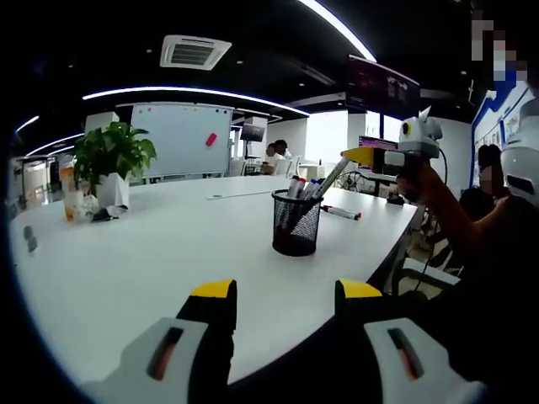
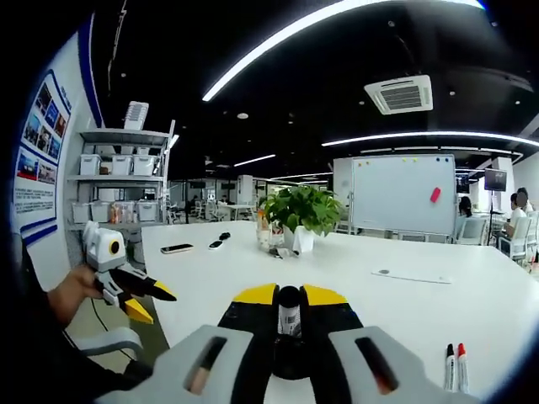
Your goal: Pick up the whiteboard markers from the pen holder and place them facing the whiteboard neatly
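The right gripper (image 2: 289, 296) pinches one whiteboard marker (image 2: 289, 318); the marker's lower part is hidden between the jaws. The left gripper (image 1: 286, 290) is open, holding nothing. The mesh pen holder (image 1: 296, 222), with more markers, stands near the tabletop's (image 1: 152, 252) right edge. Two markers (image 2: 456, 365) lie near the edge. The far whiteboard (image 1: 181, 138) looks small and blurry.

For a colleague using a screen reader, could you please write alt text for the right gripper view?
The right tongs are shut on a whiteboard marker above a white table. Two more markers lie at lower right, the left tongs are at left, and a potted plant and whiteboard stand beyond.
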Demonstrator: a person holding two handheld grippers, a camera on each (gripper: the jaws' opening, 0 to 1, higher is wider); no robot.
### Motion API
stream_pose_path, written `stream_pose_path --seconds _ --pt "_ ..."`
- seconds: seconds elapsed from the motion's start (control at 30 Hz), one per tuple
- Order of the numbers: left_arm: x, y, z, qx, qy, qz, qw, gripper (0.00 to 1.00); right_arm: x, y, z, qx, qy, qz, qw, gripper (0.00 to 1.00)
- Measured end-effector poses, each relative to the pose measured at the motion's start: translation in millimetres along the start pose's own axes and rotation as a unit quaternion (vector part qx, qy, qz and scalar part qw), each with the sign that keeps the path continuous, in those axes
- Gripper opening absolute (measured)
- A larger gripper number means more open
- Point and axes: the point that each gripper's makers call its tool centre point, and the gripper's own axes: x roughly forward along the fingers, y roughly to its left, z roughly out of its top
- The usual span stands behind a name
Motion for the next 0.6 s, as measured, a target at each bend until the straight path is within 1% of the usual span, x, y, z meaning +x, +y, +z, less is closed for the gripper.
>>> stream_pose_path --seconds 0.07,0.17,0.5,0.6 --pt "-0.1 0.8 -0.6 -0.001 0.001 0.002 1.0 0.48 -3.1 1.7 0.1 0.007 -0.004 0.004 1.0 0.13" --pt "-0.1 0.8 -1.1 -0.002 0.001 0.001 1.0 0.48 -5.9 3.5 -5.5 0.004 0.003 0.003 1.0 0.13" --pt "0.5 -0.6 -0.6 0.0 0.001 0.001 1.0 0.48 -9.3 8.9 -41.7 -0.014 0.053 0.012 0.9984 0.13" --pt "0.6 -1.0 0.0 0.0 0.001 0.001 1.0 0.48 -8.9 11.2 -44.7 -0.028 0.059 0.014 0.9978 0.13"
